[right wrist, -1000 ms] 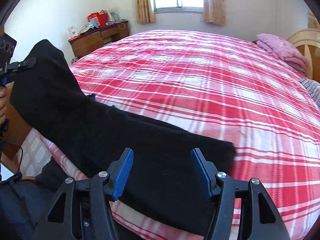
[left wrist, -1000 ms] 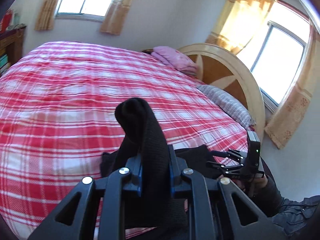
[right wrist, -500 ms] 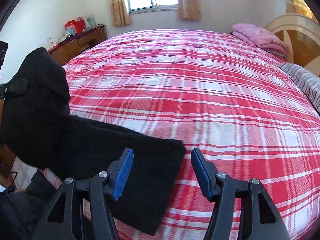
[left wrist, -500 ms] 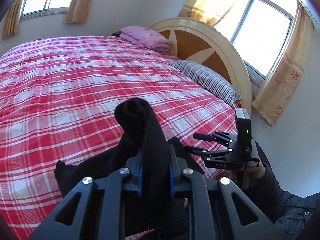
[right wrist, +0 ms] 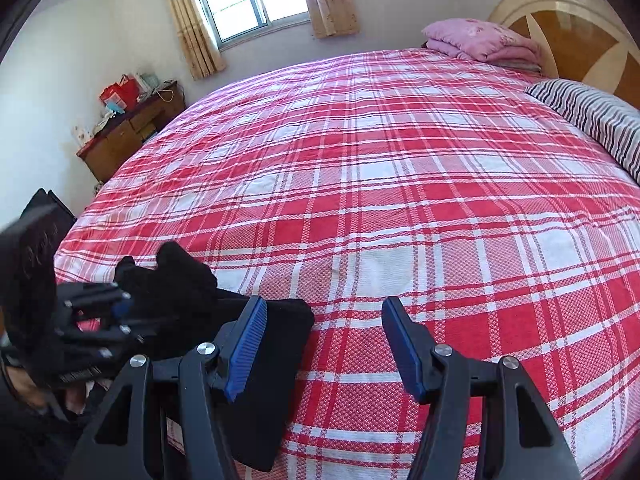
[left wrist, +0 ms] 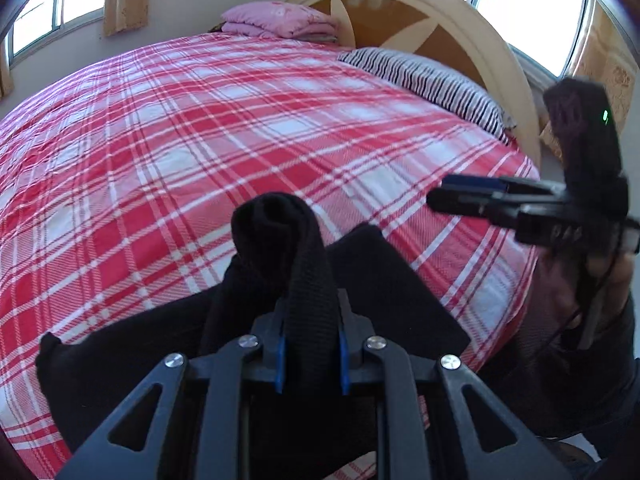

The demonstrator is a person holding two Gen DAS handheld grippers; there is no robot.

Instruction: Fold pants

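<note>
The black pants lie at the near edge of the red plaid bed. My left gripper is shut on a bunched fold of them, and the cloth stands up in a roll past the fingertips. In the right wrist view the left gripper holds that bunch low over the pants at the bed's near left corner. My right gripper is open above the sheet with nothing between its fingers; the pants' edge lies by its left finger. From the left wrist view, the right gripper hovers at right.
A striped pillow and a folded pink blanket lie by the curved wooden headboard. A cluttered wooden dresser stands at the far left wall. A hand holds the right gripper's handle beside the bed.
The left gripper carried the held fold rightward and lower toward the bed. The pants' far end drew back to the left, out from under the right jaws. The right gripper stayed open.
</note>
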